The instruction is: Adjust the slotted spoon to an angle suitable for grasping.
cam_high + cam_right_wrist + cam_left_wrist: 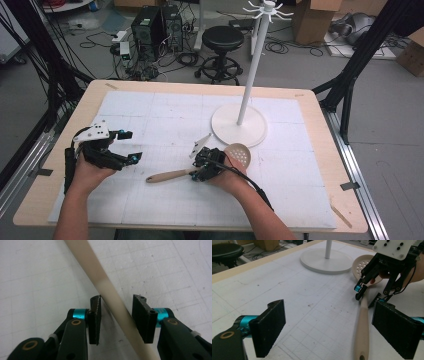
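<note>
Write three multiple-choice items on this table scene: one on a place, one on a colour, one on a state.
1. Where is the spoon?
A. Hanging from the stand's hooks
B. Lying on the white mat, near the stand's base
C. In a sink

2. What colour is the stand?
A. Red
B. Black
C. White

3. How are the left tongs?
A. Open, with nothing between the jaws
B. Shut on the spoon
C. Shut on the stand's pole

Key: 1 B, since the high view shows it flat on the mat; 2 C, since pole, hooks and base are all white; 3 A, since the left gripper view shows the jaws wide apart over bare mat.
</note>
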A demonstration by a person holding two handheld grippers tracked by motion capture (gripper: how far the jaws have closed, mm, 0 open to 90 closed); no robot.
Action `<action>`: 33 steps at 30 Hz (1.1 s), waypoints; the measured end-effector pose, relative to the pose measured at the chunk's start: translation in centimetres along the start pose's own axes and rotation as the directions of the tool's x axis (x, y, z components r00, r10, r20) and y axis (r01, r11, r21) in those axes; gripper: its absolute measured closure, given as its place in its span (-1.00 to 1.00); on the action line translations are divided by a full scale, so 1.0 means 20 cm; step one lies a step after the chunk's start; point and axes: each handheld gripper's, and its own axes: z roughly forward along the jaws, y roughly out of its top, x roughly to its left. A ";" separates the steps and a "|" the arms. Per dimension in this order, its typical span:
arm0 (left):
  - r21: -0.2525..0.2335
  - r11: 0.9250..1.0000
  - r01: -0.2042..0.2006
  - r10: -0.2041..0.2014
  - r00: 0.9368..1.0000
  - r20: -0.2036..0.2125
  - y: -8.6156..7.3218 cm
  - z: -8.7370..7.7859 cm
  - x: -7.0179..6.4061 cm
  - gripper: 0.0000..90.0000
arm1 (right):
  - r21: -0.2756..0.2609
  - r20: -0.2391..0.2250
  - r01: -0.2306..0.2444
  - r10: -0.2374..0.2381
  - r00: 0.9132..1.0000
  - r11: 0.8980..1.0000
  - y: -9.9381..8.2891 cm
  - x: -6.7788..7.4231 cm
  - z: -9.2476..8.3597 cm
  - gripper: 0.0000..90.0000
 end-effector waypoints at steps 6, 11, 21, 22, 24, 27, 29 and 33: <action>0.003 1.000 -0.002 0.002 1.000 0.007 0.00 0.01 0.00 -0.72 | 0.035 0.024 -0.008 0.007 1.000 0.999 -0.02 0.02 -0.03 0.47; 0.012 1.000 -0.005 0.005 1.000 0.010 0.00 0.02 -0.01 -0.72 | 0.042 0.031 -0.023 0.021 0.999 0.999 -0.05 0.01 -0.06 0.62; 0.014 1.000 -0.006 0.006 1.000 0.013 0.00 0.02 -0.01 -0.72 | 0.033 0.063 -0.089 0.087 0.994 0.995 -0.21 -0.04 -0.17 0.68; 0.015 1.000 -0.006 0.006 1.000 0.011 0.00 0.02 -0.01 -0.72 | 0.030 0.069 -0.099 0.097 0.993 0.995 -0.23 -0.05 -0.18 0.68; 0.017 1.000 -0.003 0.002 1.000 0.012 0.00 0.03 -0.01 -0.72 | 0.035 0.077 -0.112 0.109 0.991 0.993 -0.26 -0.07 -0.20 0.68; 0.017 1.000 0.000 0.000 1.000 0.016 0.00 0.03 -0.01 -0.72 | 0.033 0.082 -0.124 0.121 0.989 0.992 -0.29 -0.08 -0.22 0.66; 0.017 1.000 0.002 -0.002 1.000 0.014 0.00 0.03 -0.01 -0.72 | 0.007 0.083 -0.122 0.121 0.989 0.992 -0.29 -0.08 -0.24 0.58; 0.015 1.000 0.009 -0.009 1.000 0.018 -0.01 0.03 -0.01 -0.73 | -0.065 0.089 -0.096 0.101 0.991 0.993 -0.24 -0.07 -0.27 0.37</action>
